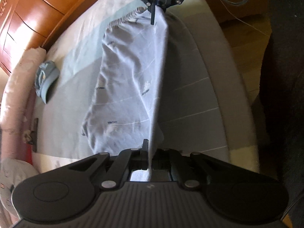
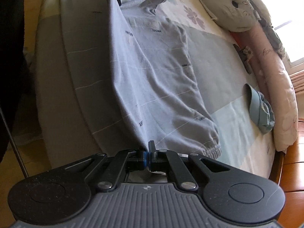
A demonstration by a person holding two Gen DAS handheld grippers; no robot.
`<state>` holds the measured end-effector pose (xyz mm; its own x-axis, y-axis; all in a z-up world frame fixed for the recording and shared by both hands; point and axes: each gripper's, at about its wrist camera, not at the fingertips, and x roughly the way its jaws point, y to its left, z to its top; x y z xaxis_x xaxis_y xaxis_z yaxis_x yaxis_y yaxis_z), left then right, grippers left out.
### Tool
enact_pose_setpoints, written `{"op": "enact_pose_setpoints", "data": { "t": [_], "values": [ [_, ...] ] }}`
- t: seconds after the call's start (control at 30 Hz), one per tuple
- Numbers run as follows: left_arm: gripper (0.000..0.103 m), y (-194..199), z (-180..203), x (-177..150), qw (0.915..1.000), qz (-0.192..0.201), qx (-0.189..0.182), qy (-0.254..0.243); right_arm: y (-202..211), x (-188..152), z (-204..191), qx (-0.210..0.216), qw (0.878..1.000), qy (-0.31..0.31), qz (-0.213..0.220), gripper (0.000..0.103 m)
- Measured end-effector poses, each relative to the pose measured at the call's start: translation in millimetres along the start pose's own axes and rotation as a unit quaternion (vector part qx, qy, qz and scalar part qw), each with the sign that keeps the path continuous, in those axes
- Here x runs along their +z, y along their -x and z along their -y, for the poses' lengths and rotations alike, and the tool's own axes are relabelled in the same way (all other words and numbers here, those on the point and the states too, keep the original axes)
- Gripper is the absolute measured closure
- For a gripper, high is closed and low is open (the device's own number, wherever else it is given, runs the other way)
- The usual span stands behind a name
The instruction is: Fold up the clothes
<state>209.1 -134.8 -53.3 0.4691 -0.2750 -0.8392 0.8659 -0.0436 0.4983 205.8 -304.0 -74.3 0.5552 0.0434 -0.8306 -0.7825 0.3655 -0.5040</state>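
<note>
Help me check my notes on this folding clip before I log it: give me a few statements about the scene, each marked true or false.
1. Both grippers are clamped on the pale grey printed trousers. True: the left gripper and the right gripper each pinch an end of one raised edge.
2. The trousers lie flat, with no part lifted. False: the held edge is raised into a ridge, and the rest drapes onto the grey quilted bedspread.
3. A crumpled light blue garment lies apart from the trousers. True.
4. The trousers' gathered waistband is nearer the left gripper. False: it is at the right gripper's end.
5. A rolled pink quilt lies along the bed's far edge. True.
</note>
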Motion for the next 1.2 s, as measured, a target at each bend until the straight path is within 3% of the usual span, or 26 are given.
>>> {"op": "enact_pose_setpoints", "data": {
  "t": [0.33,0.53,0.57,0.73,0.83,0.9,0.97,1.03,1.1,1.2],
  "values": [
    [0.103,-3,-8,-2,0.9982,0.031,-0.045,0.024,-10,-4,1,0.005,1.0,0.013,-0.009,0.1],
    [0.102,1,-11,-2,0.9947,0.051,-0.083,0.031,2,-12,10,0.024,0.999,-0.042,-0.018,0.099],
    [0.094,3,-13,-3,0.9932,0.058,-0.094,0.036,4,-14,12,0.028,0.998,-0.051,-0.02,0.098],
    [0.09,20,-31,-8,0.9822,0.09,-0.154,0.059,14,-21,20,0.044,0.994,-0.097,-0.028,0.086],
    [0.089,28,-46,-19,0.978,0.092,-0.168,0.083,20,-25,25,0.053,0.99,-0.124,-0.032,0.085],
    [0.084,31,-58,-27,0.9761,0.094,-0.162,0.111,32,-36,33,0.054,0.98,-0.189,-0.025,0.082],
    [0.08,35,-71,-35,0.9738,0.098,-0.147,0.143,43,-47,42,0.054,0.963,-0.265,-0.01,0.082],
    [0.078,35,-83,-40,0.9687,0.108,-0.124,0.186,46,-60,50,0.055,0.93,-0.364,0.016,0.082],
    [0.073,31,-93,-40,0.9587,0.124,-0.113,0.23,45,-73,59,0.056,0.882,-0.465,0.047,0.082],
    [0.064,19,-100,-39,0.9396,0.144,-0.113,0.289,35,-94,61,0.079,0.787,-0.604,0.101,0.082]
  ]
}}
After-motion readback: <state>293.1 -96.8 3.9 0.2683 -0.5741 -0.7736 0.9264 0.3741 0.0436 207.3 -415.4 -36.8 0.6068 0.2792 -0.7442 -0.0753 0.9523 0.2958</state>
